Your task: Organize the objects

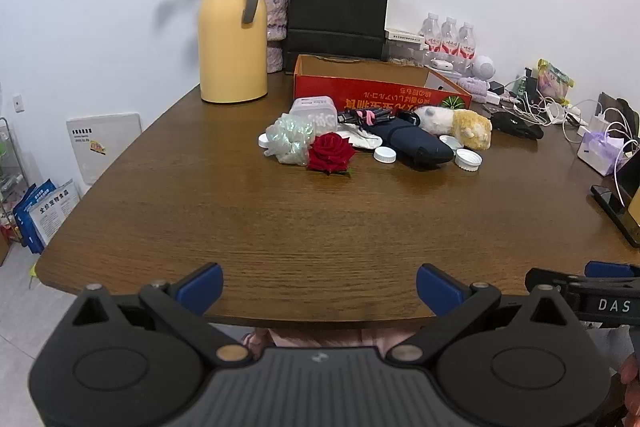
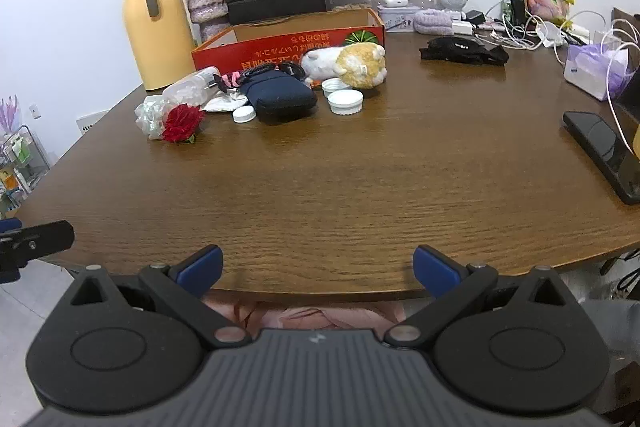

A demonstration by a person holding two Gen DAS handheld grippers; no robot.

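A cluster of small objects lies mid-table in front of an open red cardboard box: a red rose, a crinkled clear bag, a navy pouch, a white-and-yellow plush toy, white lids and a clear plastic jar. My left gripper hovers open over the table's near edge, far from the cluster. My right gripper is also open there, with nothing between its fingers.
A yellow thermos jug, a vase of dried roses and a black paper bag stand behind the box. Water bottles, cables and chargers crowd the back right. A black phone lies at the right edge of the wooden table.
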